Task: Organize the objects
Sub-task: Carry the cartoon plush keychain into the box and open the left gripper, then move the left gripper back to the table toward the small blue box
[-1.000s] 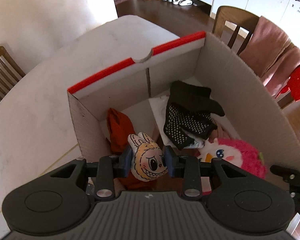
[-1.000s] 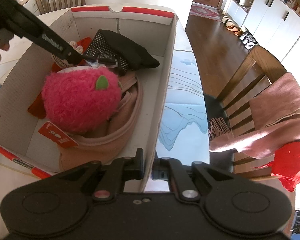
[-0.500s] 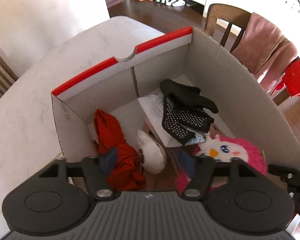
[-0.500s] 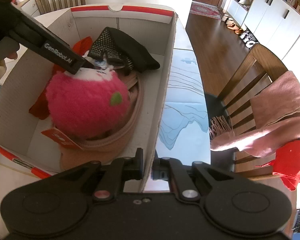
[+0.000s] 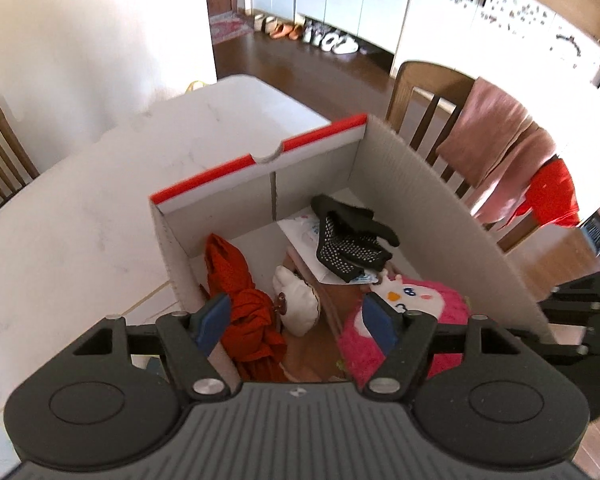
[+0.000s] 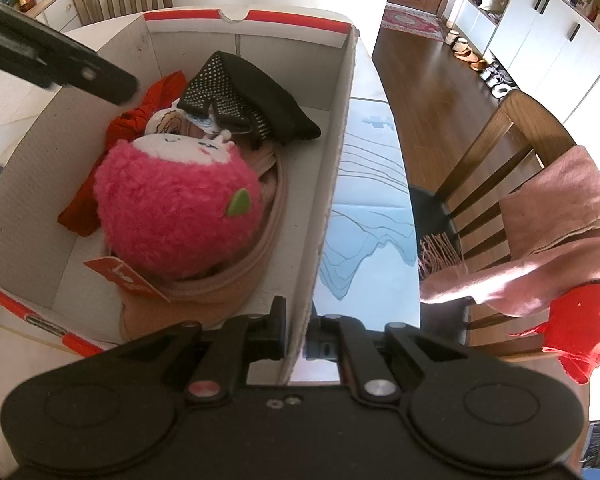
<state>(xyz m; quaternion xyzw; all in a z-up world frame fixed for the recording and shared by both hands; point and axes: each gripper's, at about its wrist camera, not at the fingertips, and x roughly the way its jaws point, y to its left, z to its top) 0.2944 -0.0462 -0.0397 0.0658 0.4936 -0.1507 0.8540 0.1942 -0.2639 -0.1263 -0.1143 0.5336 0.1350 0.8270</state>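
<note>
Cardboard box (image 5: 440, 200) with the red rim sits on the white desk (image 5: 80, 208) and holds everything gathered so far: a pink plush (image 6: 176, 216) near its right wall, a small cream doll (image 5: 296, 296) just beside the plush toward the box's middle, a red cloth (image 5: 240, 292) against the left wall, and black dotted gloves (image 5: 352, 236) toward the far wall. The left tongs (image 5: 296, 316) hang spread wide above the box's near end with nothing between their blue pads. The right tongs (image 6: 296, 332) are pinched on the box's right wall at its near corner, steadying it. My reading is that the doll is now placed and the step in hand is clearing the left tongs out of the box; doing that well means lifting straight up, pads kept apart so they snag neither the cloth nor the plush, while the right tongs hold the wall firm until the left is clear of the rim
</note>
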